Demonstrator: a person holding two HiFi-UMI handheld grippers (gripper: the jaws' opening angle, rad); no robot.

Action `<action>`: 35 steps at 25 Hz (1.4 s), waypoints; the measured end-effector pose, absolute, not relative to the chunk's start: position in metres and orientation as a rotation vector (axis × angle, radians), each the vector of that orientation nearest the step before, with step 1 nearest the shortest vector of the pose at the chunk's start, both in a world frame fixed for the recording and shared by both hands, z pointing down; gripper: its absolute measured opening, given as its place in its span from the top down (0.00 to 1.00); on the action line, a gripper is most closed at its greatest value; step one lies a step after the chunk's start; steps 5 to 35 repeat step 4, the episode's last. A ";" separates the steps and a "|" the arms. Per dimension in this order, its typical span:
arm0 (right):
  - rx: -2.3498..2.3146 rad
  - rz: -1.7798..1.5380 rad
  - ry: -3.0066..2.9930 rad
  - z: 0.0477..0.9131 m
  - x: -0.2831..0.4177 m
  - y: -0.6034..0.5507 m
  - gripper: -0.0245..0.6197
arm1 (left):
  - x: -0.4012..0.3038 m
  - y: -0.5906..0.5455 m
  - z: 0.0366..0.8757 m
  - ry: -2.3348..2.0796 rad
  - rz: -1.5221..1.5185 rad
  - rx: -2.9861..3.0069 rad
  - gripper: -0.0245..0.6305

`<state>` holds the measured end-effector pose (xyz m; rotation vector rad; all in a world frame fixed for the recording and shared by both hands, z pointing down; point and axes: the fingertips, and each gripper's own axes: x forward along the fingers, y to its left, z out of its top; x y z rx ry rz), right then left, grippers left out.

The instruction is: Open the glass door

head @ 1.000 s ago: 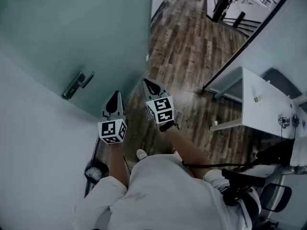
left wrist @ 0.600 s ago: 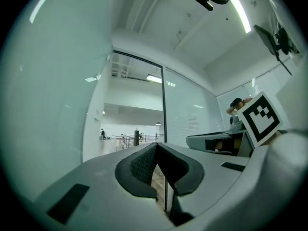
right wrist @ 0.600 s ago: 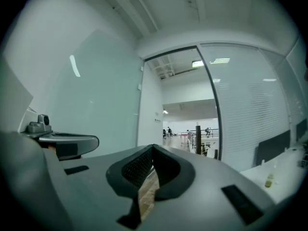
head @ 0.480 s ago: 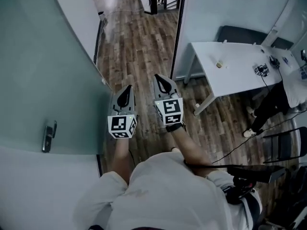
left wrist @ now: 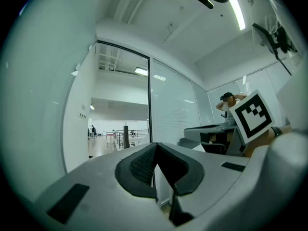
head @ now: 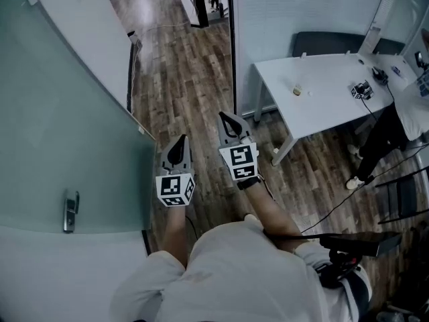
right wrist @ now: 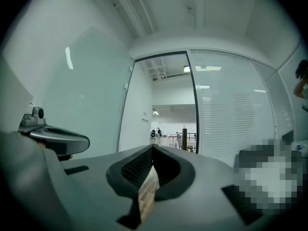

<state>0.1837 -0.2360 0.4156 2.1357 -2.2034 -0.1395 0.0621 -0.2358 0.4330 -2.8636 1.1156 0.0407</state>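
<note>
The frosted glass door [head: 60,146] stands swung open at the left of the head view, its metal handle [head: 70,211] low on the left and behind both grippers. My left gripper [head: 179,141] is shut and empty, close beside the door's free edge. My right gripper [head: 227,119] is also shut and empty, a little further ahead. Both point level at the open doorway [head: 177,39]. In the left gripper view the shut left gripper [left wrist: 155,147] faces the doorway, the door [left wrist: 43,109] filling the left. The right gripper [right wrist: 152,148] shows the same opening, with the door [right wrist: 86,100] on its left.
A black-framed glass partition [head: 232,52] borders the doorway on the right. Behind it stand a white table [head: 322,89] with small items and a dark chair [head: 328,43]. A person [head: 402,113] is at the right edge. Cables lie on the wooden floor [head: 201,86].
The view has swung right: the door handle slid from upper left to lower left, behind the grippers. Both grippers moved past the door's edge toward the doorway, still shut.
</note>
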 end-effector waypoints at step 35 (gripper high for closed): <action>1.879 -0.232 -2.066 0.443 0.208 -0.203 0.96 | 0.057 -0.199 0.494 1.249 -0.118 -2.870 0.96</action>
